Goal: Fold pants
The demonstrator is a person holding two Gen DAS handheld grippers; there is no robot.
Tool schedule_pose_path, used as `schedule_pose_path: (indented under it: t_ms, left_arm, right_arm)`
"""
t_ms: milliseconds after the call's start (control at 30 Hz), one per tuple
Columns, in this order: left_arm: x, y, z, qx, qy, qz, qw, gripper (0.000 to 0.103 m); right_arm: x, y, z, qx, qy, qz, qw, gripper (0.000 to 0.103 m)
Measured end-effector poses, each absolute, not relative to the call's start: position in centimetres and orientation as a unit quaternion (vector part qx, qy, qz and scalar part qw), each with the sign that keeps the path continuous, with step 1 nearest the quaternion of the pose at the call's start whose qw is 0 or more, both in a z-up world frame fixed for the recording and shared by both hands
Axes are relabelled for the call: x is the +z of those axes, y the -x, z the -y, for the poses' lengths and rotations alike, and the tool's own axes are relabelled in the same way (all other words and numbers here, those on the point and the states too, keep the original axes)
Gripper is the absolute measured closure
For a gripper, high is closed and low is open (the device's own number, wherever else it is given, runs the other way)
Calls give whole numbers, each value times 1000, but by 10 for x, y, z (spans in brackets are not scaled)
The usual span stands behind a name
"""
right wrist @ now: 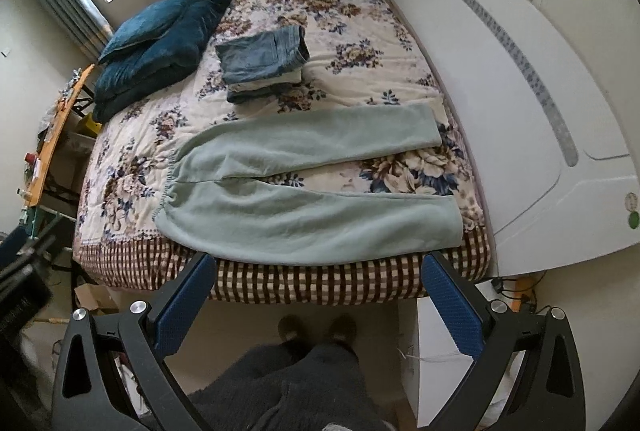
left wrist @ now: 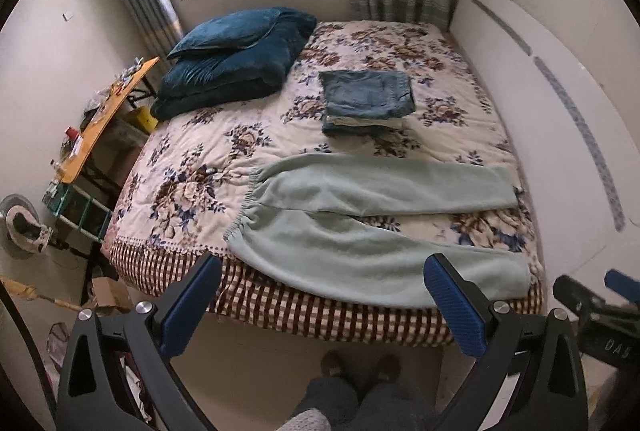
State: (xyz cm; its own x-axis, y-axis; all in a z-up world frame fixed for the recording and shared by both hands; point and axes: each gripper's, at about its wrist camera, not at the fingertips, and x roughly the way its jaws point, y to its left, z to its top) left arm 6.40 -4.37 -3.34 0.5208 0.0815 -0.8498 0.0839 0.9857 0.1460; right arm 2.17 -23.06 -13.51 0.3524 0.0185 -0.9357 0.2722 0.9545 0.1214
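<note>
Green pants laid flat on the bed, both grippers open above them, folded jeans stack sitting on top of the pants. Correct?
Not quite: the folded jeans stack lies apart from the green pants, farther back on the bed, as the right wrist view shows. Left gripper and right gripper are open.

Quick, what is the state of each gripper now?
Left gripper: open, holding nothing.
Right gripper: open, holding nothing.
</note>
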Motion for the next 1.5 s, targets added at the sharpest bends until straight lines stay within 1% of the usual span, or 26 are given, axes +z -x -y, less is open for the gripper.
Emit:
schedule_pose_path:
  t_ms: [267,400,500,633,733,833,867,900,933,967,1000,1033,1100,1133,1200,1233,1267,1300,1333,1367,1433,1500]
  left_arm:
    - [-96,-144,47,17,-103,-529,842,0]
    - [-134,-202,51,5,-125,-547,828,0]
    - [-167,-255,54,-25,-137,-557,819,0]
    - [-224,-331,63,-65,-187,-564,802,0]
    - [-283,-388,66,-101,-218,-586,774,0]
    - [-344,-436,68,-139,-238,-605,747,2]
    - [-373,-453,70,-148,-250,-607,740,6]
    - [-392,-463,71,-157,-260,-608,734,13]
    - [-421,-475,75,-172,-275,-615,719,18]
    - [-440,-483,77,-180,-285,-620,708,27]
    - [-471,-496,82,-198,-298,-628,691,30]
    - [-489,-505,83,-202,-308,-629,685,31]
    - [-519,-519,82,-211,-317,-631,676,31]
    - [-529,-526,81,-213,-321,-631,673,31]
    - [-539,-537,76,-231,-318,-628,672,31]
    - [-541,-541,75,-239,-316,-629,669,31]
    - [-543,-545,74,-250,-315,-630,665,31]
    - [-546,-548,74,-269,-312,-632,656,31]
    - [-547,-549,74,-283,-315,-632,649,31]
    - [-548,-551,75,-295,-321,-631,641,31]
    - [-545,-554,75,-324,-321,-637,622,31]
    - [-539,-555,80,-350,-331,-634,605,31]
  right_arm:
    - [-203,-109,250,-86,-136,-604,781,0]
    - [-243,-164,256,-92,-148,-626,760,0]
    - [-281,-216,257,-100,-115,-643,751,0]
    - [-351,-304,245,-81,-35,-669,738,0]
    - [-412,-373,237,-44,5,-685,727,0]
    - [-480,-444,225,6,60,-699,712,0]
    - [-501,-462,219,21,78,-702,707,0]
    - [-527,-486,214,43,98,-705,701,0]
    - [-552,-506,208,62,116,-707,695,0]
    - [-582,-527,201,85,135,-708,688,0]
    - [-601,-541,196,98,149,-707,684,0]
    - [-625,-555,191,114,162,-705,680,0]
    - [-673,-584,184,136,187,-708,667,4]
    - [-688,-591,181,147,192,-708,663,7]
    - [-719,-610,179,161,214,-705,656,16]
    - [-732,-618,179,175,212,-708,651,28]
    - [-741,-623,179,190,199,-715,642,42]
    - [-748,-626,179,207,179,-723,634,48]
    - [-749,-626,179,224,173,-719,635,63]
    - [-746,-623,178,235,177,-709,640,81]
    - [-730,-614,182,249,175,-684,663,88]
    - [-710,-606,190,262,148,-661,687,89]
